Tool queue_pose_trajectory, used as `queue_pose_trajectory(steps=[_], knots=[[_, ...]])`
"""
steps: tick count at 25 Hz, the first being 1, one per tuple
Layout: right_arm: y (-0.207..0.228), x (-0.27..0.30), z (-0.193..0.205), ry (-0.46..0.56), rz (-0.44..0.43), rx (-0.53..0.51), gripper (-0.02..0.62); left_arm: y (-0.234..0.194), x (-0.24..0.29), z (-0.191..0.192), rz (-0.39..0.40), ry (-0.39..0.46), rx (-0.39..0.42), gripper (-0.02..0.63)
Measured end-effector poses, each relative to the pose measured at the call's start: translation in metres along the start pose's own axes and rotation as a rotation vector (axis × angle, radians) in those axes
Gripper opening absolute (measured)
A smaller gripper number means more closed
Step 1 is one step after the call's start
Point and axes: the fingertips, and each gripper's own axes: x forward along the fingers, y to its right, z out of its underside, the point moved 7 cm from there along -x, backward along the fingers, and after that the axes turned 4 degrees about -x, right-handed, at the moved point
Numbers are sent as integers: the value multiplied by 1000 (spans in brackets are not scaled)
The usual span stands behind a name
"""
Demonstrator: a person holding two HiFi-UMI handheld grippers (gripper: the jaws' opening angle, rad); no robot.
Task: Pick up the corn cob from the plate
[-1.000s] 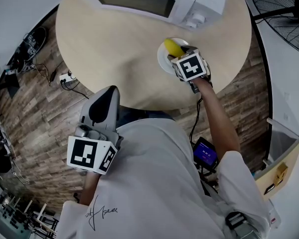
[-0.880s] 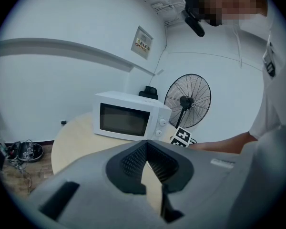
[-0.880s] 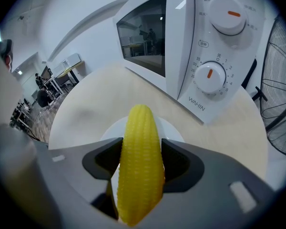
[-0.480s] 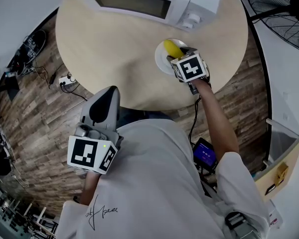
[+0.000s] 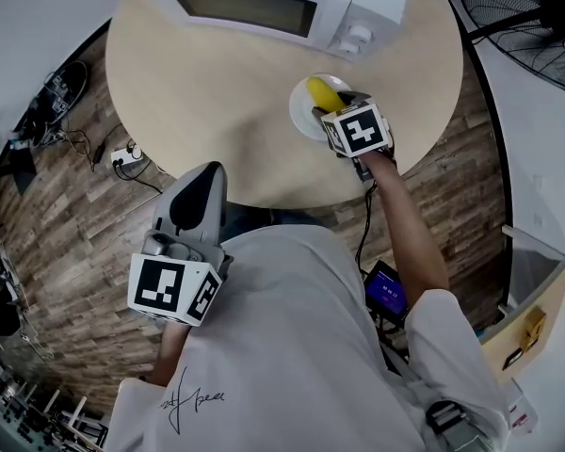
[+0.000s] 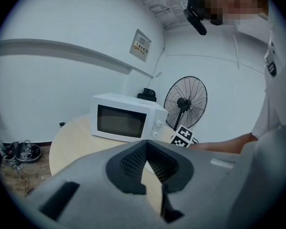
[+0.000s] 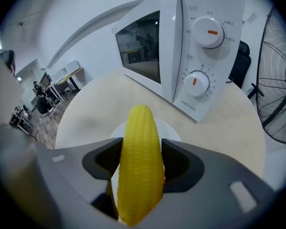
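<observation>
A yellow corn cob [image 7: 140, 166] stands between the jaws of my right gripper [image 7: 141, 162], which is shut on it. The cob's tip points toward the microwave. In the head view the corn cob [image 5: 320, 90] lies over the small white plate [image 5: 299, 113] on the round table, with the right gripper [image 5: 333, 102] at its near end. A bit of the plate [image 7: 170, 129] shows behind the cob; whether the cob still touches it I cannot tell. My left gripper [image 5: 205, 171] hangs off the table near the person's body, its jaws together on nothing [image 6: 145, 146].
A white microwave [image 5: 264, 3] with two dials [image 7: 202, 56] stands at the far side of the round wooden table [image 5: 207, 92], close behind the plate. A standing fan [image 5: 537, 12] is right of the table. Cables and a power strip [image 5: 122, 149] lie on the floor at left.
Almost nothing. The whole head view has drifted slightly; the right gripper stays shut on the corn cob over the plate, and the left gripper has not moved.
</observation>
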Motion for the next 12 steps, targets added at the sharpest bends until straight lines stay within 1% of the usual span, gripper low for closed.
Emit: queue_pose_trajectory(steps=[6,12], knots=[[-3,-10,-1,25,6,17,267,1,-2,3,13,9,-20,-5],[-8,-19,1,47,0,38,267,-2,-9,2,5,25,-36,-5]])
